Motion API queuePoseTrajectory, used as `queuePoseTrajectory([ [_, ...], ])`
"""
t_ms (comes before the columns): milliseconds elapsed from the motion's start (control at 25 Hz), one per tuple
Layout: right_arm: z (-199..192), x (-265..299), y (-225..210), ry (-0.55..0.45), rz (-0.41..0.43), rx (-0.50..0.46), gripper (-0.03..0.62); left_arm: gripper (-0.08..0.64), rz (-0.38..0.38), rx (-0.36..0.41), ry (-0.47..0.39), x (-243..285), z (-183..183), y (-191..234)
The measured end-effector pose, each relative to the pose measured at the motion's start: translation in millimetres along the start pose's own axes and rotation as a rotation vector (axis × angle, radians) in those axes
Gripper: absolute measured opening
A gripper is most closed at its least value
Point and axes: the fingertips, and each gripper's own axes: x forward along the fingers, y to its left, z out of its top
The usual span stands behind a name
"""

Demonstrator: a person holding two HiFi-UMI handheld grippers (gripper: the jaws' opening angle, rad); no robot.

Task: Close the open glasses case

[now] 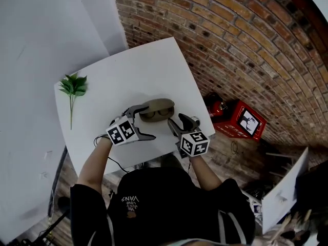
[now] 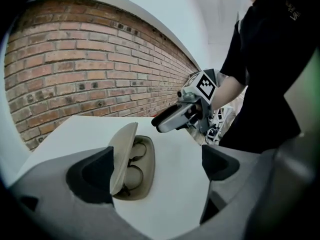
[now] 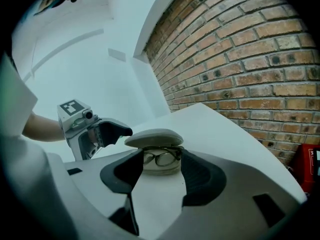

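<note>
Just ahead of both sets of fingers, on the white table (image 1: 148,70), lies the glasses case (image 1: 157,110). Its lid (image 2: 122,156) is half raised over the glasses (image 3: 161,157) inside. The left gripper (image 1: 143,123) stands at one end of the case with its jaws spread wide and holding nothing. The lid's edge shows right beside the inner face of one finger, though contact cannot be judged. The right gripper (image 1: 183,123) faces the other end, also spread wide and empty, with the case framed between its fingers but beyond their tips.

The case's long axis runs roughly from one gripper toward the other, along the line the left fingers point. The hinge sits on the far side and the mouth opens toward the person.

It looks like a light, rigid shell with a smooth, likely slippery skin that would skate on the table if pushed sideways. The lid's top, near its free edge, seems the place to press down, with the other fingers steadying the base. The glasses look seated low enough to clear.
</note>
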Motion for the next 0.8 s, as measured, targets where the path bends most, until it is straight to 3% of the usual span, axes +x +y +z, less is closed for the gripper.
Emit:
queuePoseTrajectory([
  [400, 4, 2, 2, -0.025, -0.003, 0.008, 0.194, 0.546, 0.016, -0.017, 0.032, 20, -22, -28],
  [800, 4, 22, -2, 0.009, 0.004, -0.058, 0.192, 0.544, 0.013, -0.062, 0.054, 32, -34, -39],
])
